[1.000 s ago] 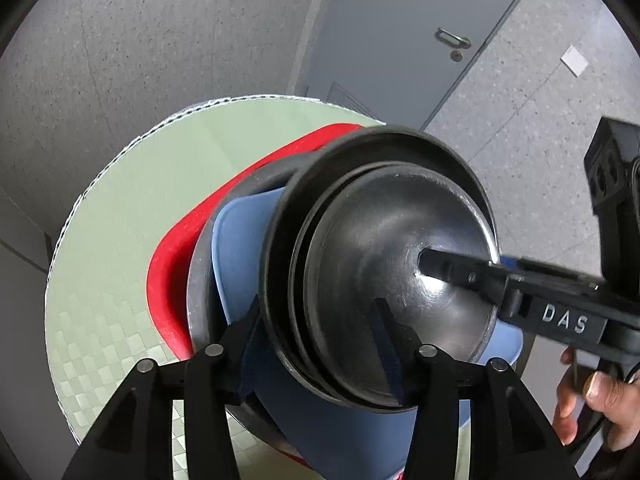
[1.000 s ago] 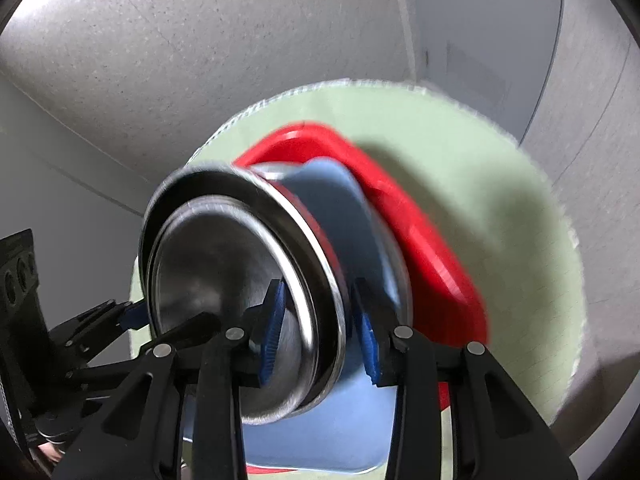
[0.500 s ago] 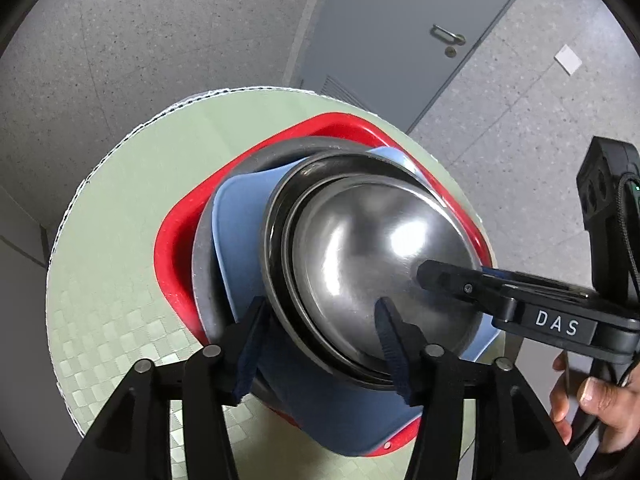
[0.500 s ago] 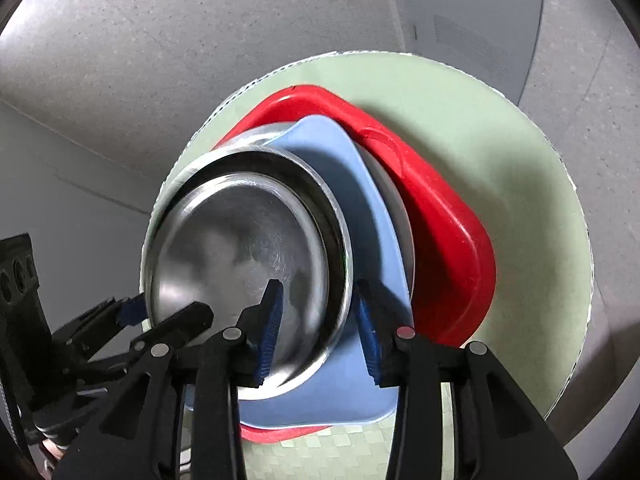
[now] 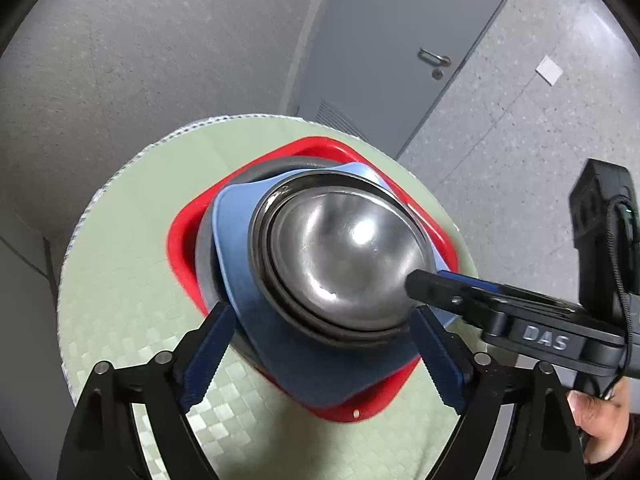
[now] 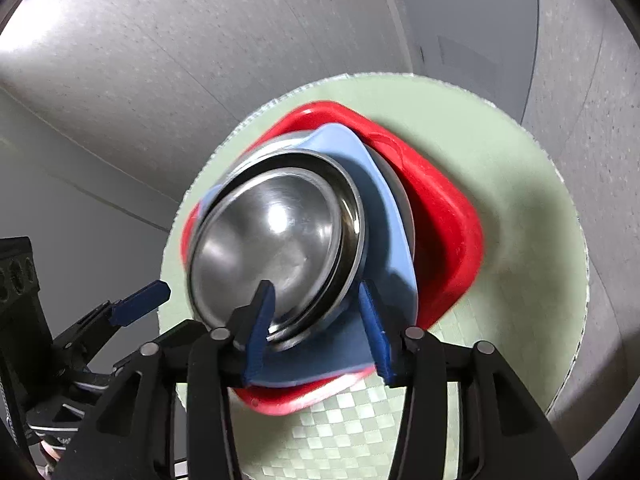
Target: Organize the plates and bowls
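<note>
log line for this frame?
phase: release | left gripper: open, just opened, clear of steel bowls | right gripper: open, just opened | stack: blue plate, red tray

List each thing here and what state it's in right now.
steel bowl: upright, nested atop stack
blue plate: under the bowls
red tray: stack's bottom, on table
green table: bearing the stack
door: closed
left gripper: open, just widened
right gripper: open, just widened
</note>
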`<state>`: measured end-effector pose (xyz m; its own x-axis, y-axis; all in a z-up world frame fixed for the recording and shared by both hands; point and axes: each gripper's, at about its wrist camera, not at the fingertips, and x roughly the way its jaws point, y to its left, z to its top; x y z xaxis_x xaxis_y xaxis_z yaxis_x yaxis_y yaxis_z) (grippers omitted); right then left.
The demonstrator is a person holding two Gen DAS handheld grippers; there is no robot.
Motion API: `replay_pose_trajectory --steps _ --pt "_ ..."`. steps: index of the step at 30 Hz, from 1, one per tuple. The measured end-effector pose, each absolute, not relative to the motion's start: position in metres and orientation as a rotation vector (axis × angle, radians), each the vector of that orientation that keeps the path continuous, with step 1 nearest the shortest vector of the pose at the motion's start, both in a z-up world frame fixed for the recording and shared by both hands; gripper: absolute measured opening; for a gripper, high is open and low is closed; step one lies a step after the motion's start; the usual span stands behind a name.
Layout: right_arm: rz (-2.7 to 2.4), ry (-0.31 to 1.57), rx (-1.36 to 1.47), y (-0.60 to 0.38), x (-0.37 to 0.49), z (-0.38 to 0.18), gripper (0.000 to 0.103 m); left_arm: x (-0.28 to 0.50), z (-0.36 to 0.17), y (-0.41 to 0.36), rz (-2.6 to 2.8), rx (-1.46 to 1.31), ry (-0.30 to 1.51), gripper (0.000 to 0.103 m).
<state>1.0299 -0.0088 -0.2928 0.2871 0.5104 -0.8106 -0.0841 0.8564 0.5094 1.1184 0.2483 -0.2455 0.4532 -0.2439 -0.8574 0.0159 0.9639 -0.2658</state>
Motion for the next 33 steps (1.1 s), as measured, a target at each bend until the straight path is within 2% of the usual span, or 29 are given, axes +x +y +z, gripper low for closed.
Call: replay_pose_trajectory --steps 2,7,10,14,27,33 --pt "0.411 1.177 0.404 -0.013 1.015 -0.282 0.059 1.104 -0.237 0.246 -0.126 -0.22 1.062 0.088" --pt "0.394 1.06 0.365 -0.026 0.971 -0.255 0.072 1.047 -0.21 0.235 -0.018 -0.159 0.922 0.101" --pt "0.372 0.985 0.335 -0.037 0.936 -0.236 0.076 1.005 -0.196 0.226 0.042 -0.144 0.855 0.102" --pt "0.357 0.905 0.297 -0.052 0.881 -0.215 0.088 0.943 -0.175 0.213 0.116 -0.12 0.764 0.102" --pt "0.298 0.708 0.235 -0.076 0.697 -0.151 0.101 0.723 -0.108 0.168 0.092 -0.094 0.631 0.102" --pt "0.217 0.627 0.227 -0.066 0.6 -0.128 0.103 0.615 -0.098 0.168 0.044 -0.051 0.562 0.102"
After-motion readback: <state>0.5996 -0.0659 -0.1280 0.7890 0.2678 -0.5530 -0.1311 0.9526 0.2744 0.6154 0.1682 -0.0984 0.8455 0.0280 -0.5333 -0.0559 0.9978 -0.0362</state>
